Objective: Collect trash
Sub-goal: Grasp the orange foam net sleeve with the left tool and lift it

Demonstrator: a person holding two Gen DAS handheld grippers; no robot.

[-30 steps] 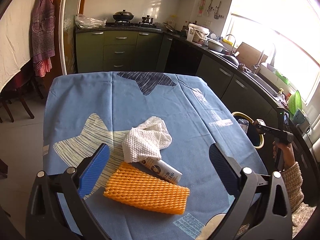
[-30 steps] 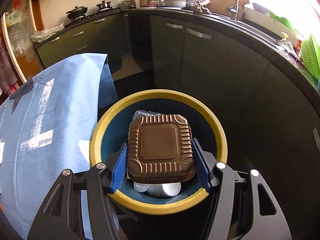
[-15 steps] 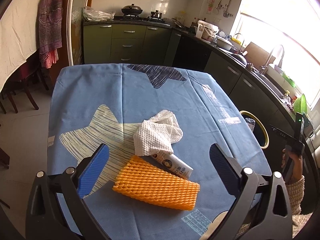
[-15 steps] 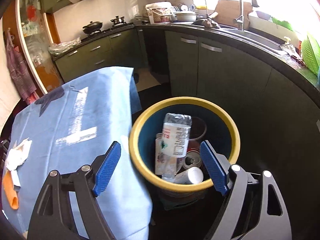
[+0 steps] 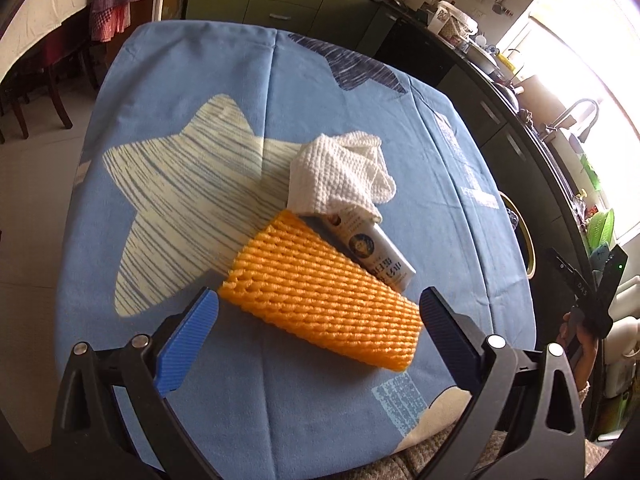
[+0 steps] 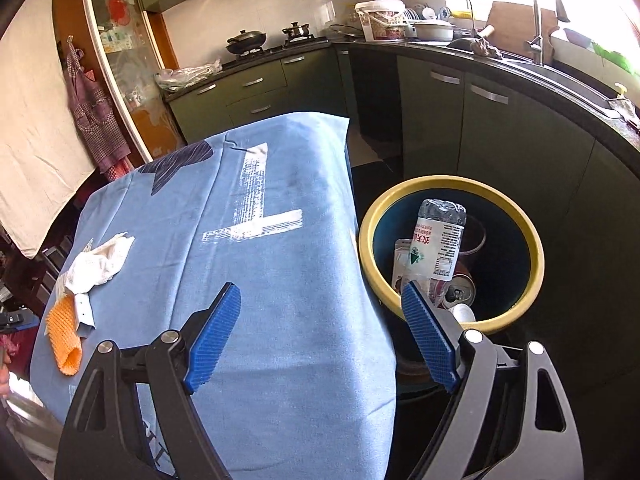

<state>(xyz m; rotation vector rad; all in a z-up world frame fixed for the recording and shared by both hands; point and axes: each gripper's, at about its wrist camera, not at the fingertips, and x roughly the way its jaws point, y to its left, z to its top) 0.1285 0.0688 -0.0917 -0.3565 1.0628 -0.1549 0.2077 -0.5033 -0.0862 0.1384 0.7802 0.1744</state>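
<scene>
An orange foam net sleeve (image 5: 324,292) lies on the blue tablecloth (image 5: 240,92), with a white tube (image 5: 372,250) behind it and a crumpled white paper towel (image 5: 344,172) over the tube's far end. My left gripper (image 5: 316,328) is open, empty, its pads flanking the sleeve's near edge from above. My right gripper (image 6: 320,332) is open and empty over the table's right edge. Beside it stands the yellow-rimmed bin (image 6: 532,240) holding a plastic bottle (image 6: 438,240), a can (image 6: 460,292) and other trash. The sleeve (image 6: 64,332) and towel (image 6: 100,264) show far left in the right wrist view.
Dark green kitchen cabinets (image 6: 480,132) and a counter with a sink run behind the bin. A person's hand (image 5: 576,344) holds the other gripper at the right of the left wrist view. Chairs (image 5: 36,92) stand past the table's left side.
My right gripper opened, dropped the brown container into the bin, then swung left over the table. My left gripper sank toward the orange sleeve, which now sits between its pads.
</scene>
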